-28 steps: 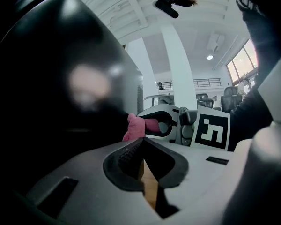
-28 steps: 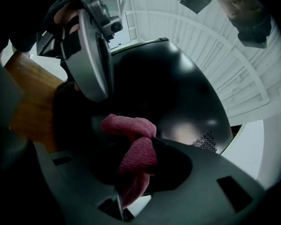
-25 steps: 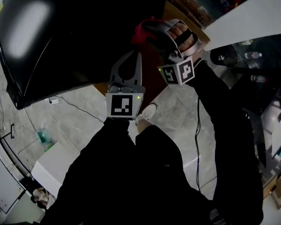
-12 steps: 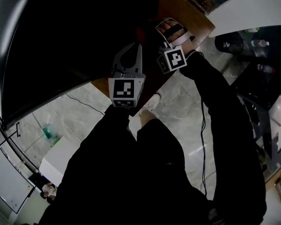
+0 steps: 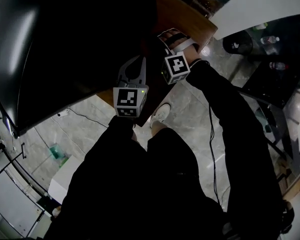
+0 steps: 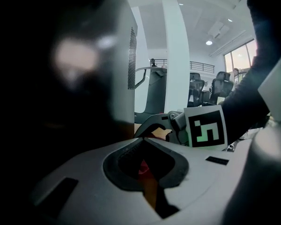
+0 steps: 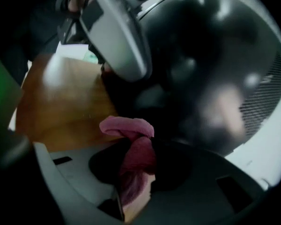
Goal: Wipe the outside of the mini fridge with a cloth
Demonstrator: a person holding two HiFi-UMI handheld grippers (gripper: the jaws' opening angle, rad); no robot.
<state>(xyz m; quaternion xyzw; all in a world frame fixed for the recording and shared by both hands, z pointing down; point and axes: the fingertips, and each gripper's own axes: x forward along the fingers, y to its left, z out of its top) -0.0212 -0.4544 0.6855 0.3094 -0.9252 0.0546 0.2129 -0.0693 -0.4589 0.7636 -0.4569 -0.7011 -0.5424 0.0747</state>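
the right gripper [image 7: 139, 146] has its jaws closed tight on a pink cloth [image 7: 129, 125], a fold of which bulges out past the tips. it sits low beside the glossy black mini fridge [image 7: 210, 69], just above the wooden table [image 7: 61, 102]; whether the cloth touches the fridge is unclear. the left gripper [image 6: 143, 140] hangs close by, jaws together and empty. to wipe well, i'd press the loose fold flat on the side wall, run long even strokes, and hold the hard jaw tips off the gloss.
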